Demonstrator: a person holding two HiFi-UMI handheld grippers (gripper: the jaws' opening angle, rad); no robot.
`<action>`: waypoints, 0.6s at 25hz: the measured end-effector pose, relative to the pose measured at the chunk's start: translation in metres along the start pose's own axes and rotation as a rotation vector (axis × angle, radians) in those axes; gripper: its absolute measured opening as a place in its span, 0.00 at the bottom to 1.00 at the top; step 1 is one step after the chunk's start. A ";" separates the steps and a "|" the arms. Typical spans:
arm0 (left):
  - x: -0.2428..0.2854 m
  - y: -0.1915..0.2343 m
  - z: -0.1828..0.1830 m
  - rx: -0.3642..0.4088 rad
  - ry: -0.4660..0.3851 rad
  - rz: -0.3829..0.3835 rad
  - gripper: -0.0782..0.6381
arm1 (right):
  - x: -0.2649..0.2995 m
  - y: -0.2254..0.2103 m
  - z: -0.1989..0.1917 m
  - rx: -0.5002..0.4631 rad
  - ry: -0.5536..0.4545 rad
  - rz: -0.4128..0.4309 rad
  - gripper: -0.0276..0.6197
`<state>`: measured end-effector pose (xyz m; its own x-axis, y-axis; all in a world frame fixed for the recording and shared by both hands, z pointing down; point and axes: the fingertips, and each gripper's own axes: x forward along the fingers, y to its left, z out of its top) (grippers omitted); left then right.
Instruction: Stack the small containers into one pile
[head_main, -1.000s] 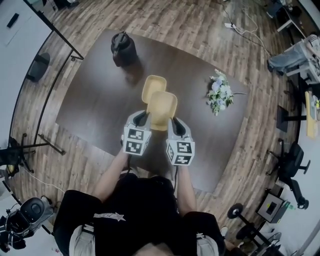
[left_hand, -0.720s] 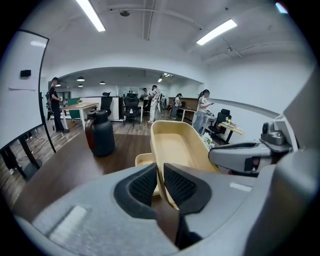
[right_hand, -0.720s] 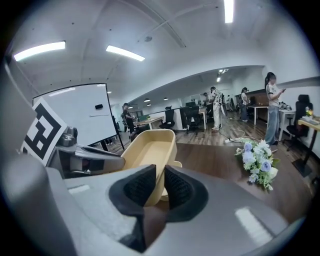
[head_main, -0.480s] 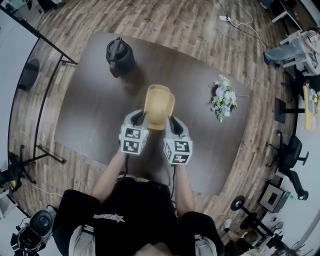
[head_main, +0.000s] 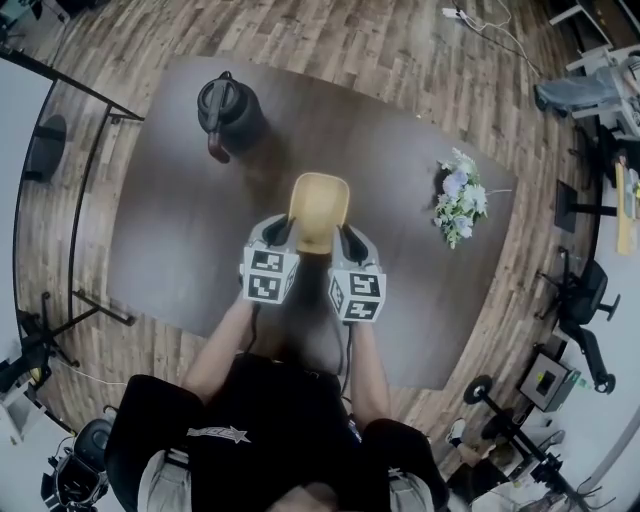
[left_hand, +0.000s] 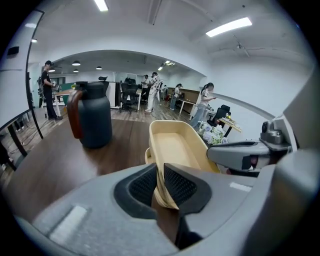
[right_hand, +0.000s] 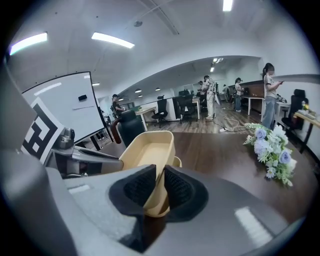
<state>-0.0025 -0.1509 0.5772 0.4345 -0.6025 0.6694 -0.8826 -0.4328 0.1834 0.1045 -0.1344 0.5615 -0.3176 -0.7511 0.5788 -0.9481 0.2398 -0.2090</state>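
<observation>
A tan upper container (head_main: 319, 208) hangs over the dark table (head_main: 170, 240), directly over a second tan container of which only a bit of rim shows (left_hand: 147, 156) (right_hand: 177, 161). My left gripper (head_main: 283, 234) is shut on the upper container's left wall (left_hand: 170, 150); in the left gripper view its jaws (left_hand: 160, 184) pinch that rim. My right gripper (head_main: 347, 241) is shut on the right wall (right_hand: 150, 155), its jaws (right_hand: 160, 187) clamping the rim. Whether the upper container rests fully inside the lower one is hidden.
A dark jug (head_main: 222, 108) with a brown handle stands at the table's far left. A bunch of pale flowers (head_main: 460, 203) lies at the right. Beyond the table are a wooden floor, office chairs, desks and several people (left_hand: 150, 92).
Both grippers have carried the upper container away from me, over the second one. That second container showed beyond it before and is now almost fully covered.
</observation>
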 end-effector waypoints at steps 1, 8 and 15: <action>0.005 0.002 -0.001 -0.003 0.009 -0.001 0.18 | 0.005 -0.003 -0.001 0.004 0.009 -0.002 0.13; 0.025 0.005 -0.003 -0.040 0.059 -0.021 0.18 | 0.030 -0.014 -0.012 0.047 0.067 -0.019 0.13; 0.034 0.009 -0.007 -0.052 0.096 -0.025 0.18 | 0.037 -0.017 -0.018 0.069 0.101 -0.020 0.13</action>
<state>0.0034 -0.1704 0.6073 0.4393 -0.5243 0.7295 -0.8810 -0.4101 0.2358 0.1086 -0.1548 0.6007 -0.3021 -0.6884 0.6595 -0.9519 0.1799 -0.2481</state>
